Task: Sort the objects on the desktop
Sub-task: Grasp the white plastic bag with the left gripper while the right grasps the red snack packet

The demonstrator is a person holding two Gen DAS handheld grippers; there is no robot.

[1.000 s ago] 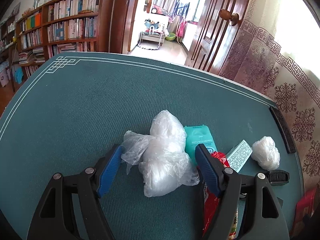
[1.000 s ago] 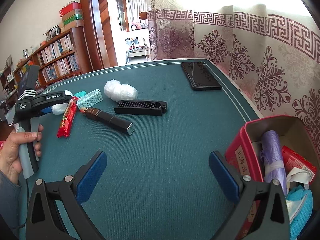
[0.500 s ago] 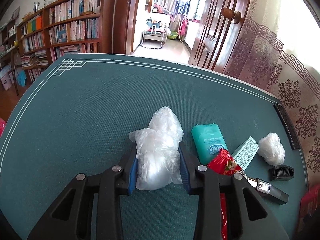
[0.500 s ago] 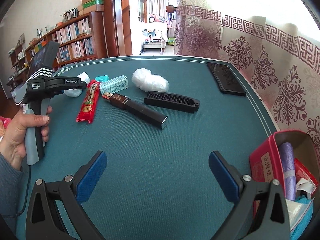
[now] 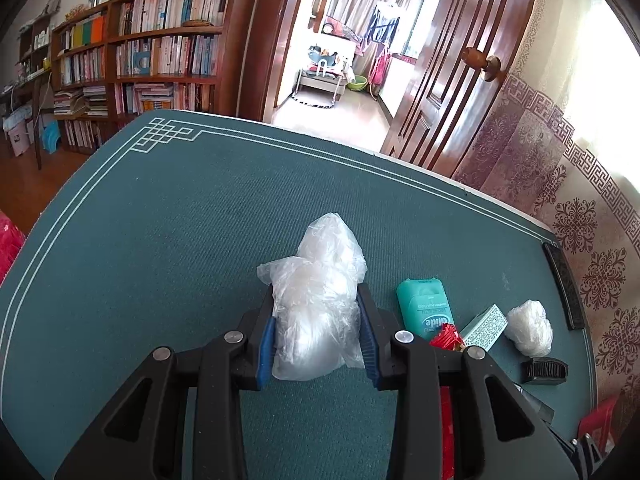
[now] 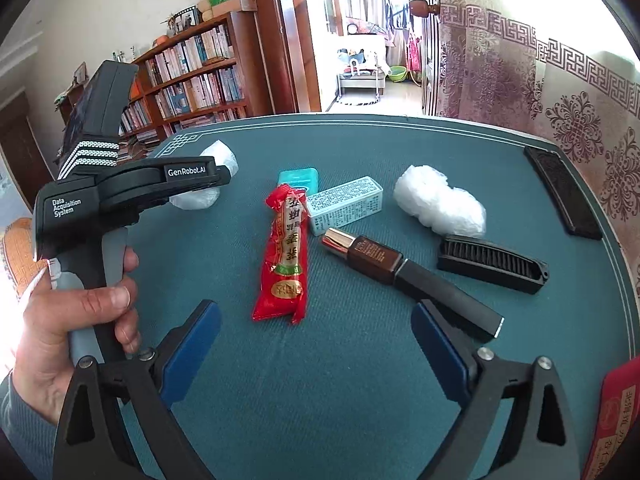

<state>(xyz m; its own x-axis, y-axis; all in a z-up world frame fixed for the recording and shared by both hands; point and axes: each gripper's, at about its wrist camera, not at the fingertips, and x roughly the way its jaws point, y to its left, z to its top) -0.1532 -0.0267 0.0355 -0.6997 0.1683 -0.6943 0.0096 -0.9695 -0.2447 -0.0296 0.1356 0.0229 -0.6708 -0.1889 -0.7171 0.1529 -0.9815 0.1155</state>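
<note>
My left gripper (image 5: 318, 332) now clamped on clear plastic bag (image 5: 318, 304), lower centre, ready for sorting; right gripper (image 6: 316, 344), empty, wide, narrowing toward red snack packet (image 6: 286, 256).

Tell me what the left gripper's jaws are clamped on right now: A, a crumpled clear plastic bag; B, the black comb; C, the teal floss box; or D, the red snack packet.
A: in the left wrist view the left gripper has its blue pads pressed against both sides of the crumpled clear plastic bag, while the teal floss box lies apart on the table.
</note>
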